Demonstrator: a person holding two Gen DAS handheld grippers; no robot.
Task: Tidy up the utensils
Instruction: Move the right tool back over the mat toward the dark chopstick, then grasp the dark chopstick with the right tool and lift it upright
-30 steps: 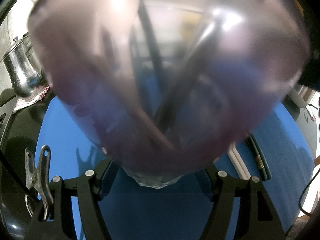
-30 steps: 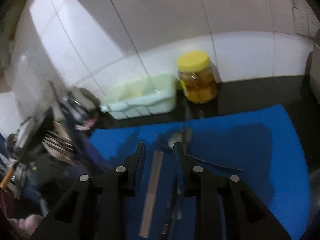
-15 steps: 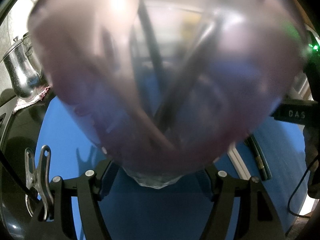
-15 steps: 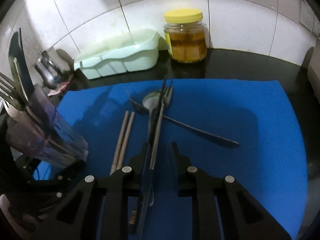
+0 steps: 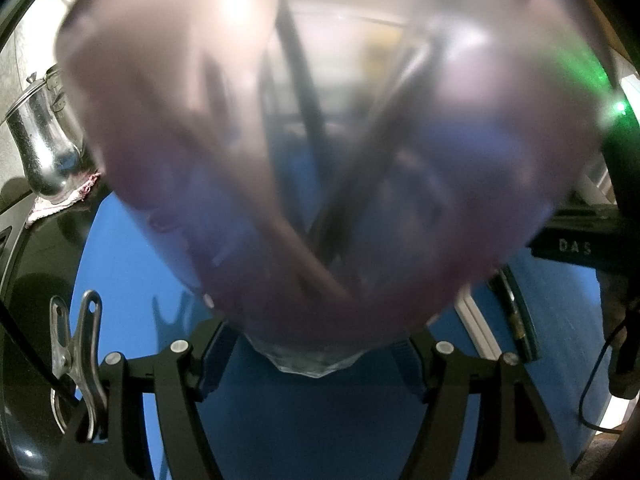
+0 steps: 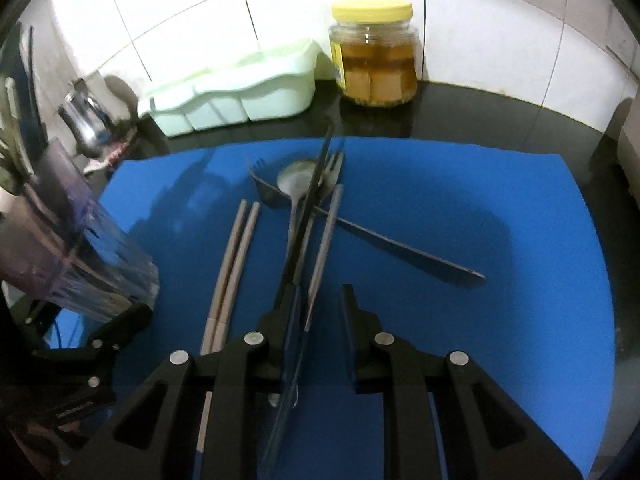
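Far left: steel jug [image 6: 86,126] on a cloth, partly cut off by the tumbler [image 6: 76,256] in front of it. Left gripper [image 5: 316,356] is clamped on the base of that clear tumbler, tilted. In the left wrist view the glass fills nearly the whole lens and is a blur; dark handles show inside, but which utensils they are I can't tell.

Blue mat [image 6: 480,208]: pair of pale chopsticks [image 6: 234,264] lying side by side, lower ends hidden behind the right gripper [image 6: 320,320].

Right gripper's jaws stand narrowly apart. A dark slim utensil [image 6: 308,204] runs up along the left finger, touching it; no contact visible on the right pad. Can't make out what it is.

Under it: spoon [image 6: 294,184], two forks [image 6: 336,168] overlapping in a heap, one handle running off right.

Behind: mint tray [image 6: 240,96], then yellow-lidded jar [image 6: 374,52] against the tiles.
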